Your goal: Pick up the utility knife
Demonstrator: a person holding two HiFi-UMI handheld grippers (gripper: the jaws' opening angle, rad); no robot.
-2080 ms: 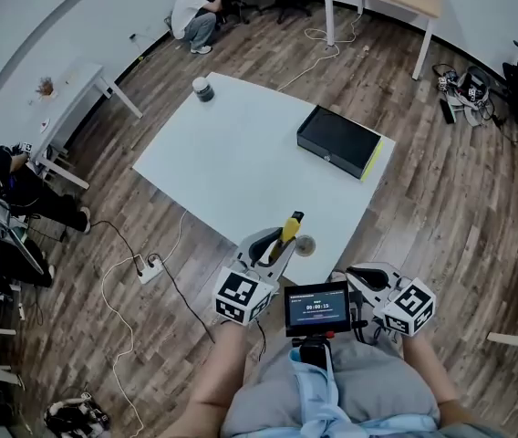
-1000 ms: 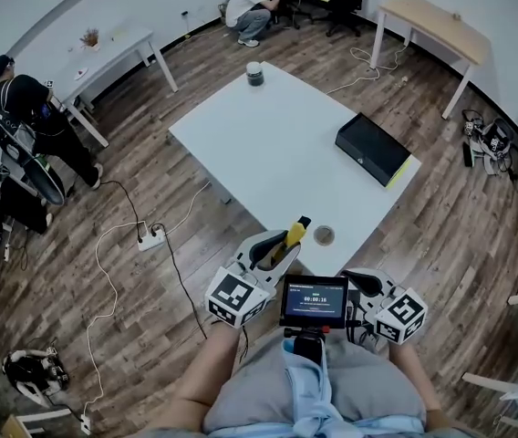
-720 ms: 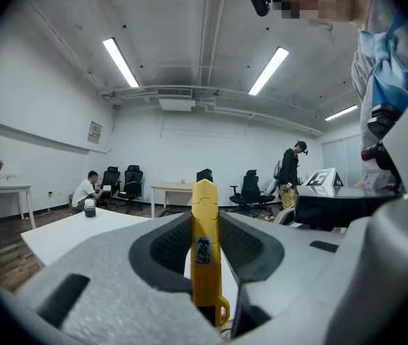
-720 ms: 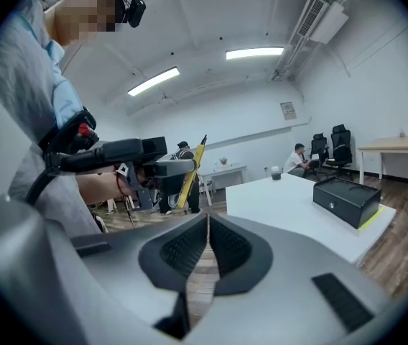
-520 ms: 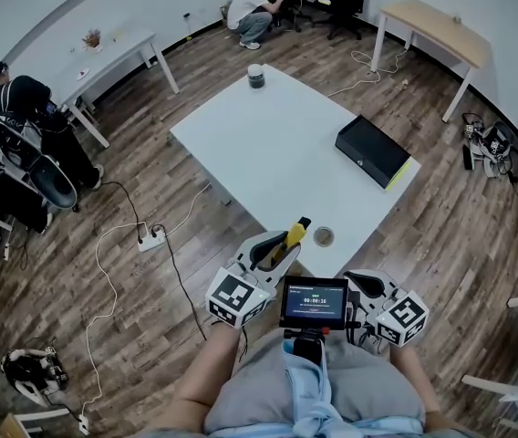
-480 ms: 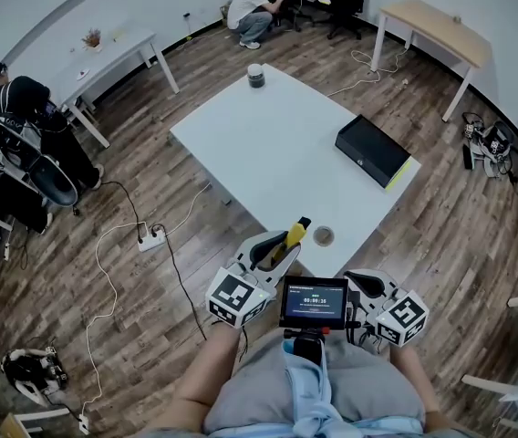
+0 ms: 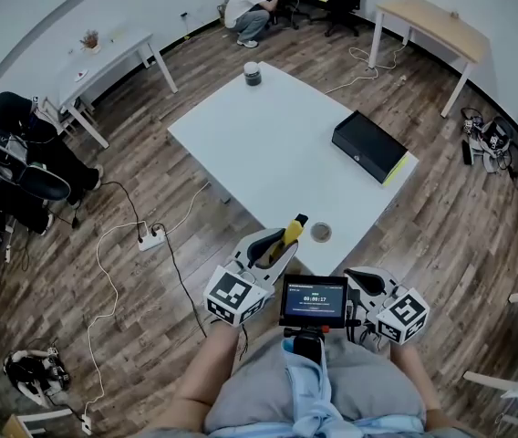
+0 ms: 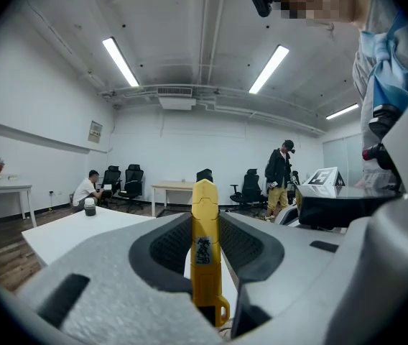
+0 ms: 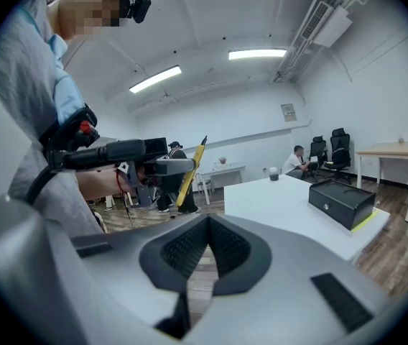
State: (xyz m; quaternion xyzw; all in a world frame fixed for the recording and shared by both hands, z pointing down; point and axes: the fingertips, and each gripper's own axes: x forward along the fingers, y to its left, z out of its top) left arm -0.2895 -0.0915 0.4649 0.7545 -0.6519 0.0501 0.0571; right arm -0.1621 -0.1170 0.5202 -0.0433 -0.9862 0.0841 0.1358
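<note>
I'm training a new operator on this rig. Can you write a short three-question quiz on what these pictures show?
1. True or false: the knife lies on the table.
2. Between its jaws, the right gripper has: A) the knife, B) a black box, C) nothing.
3. Fill in: the knife is clamped in the ___ gripper's jaws.

Key
1. False: it is held up off the table.
2. C: the jaws are together and empty.
3. Left: the left gripper is closed on the knife.
</note>
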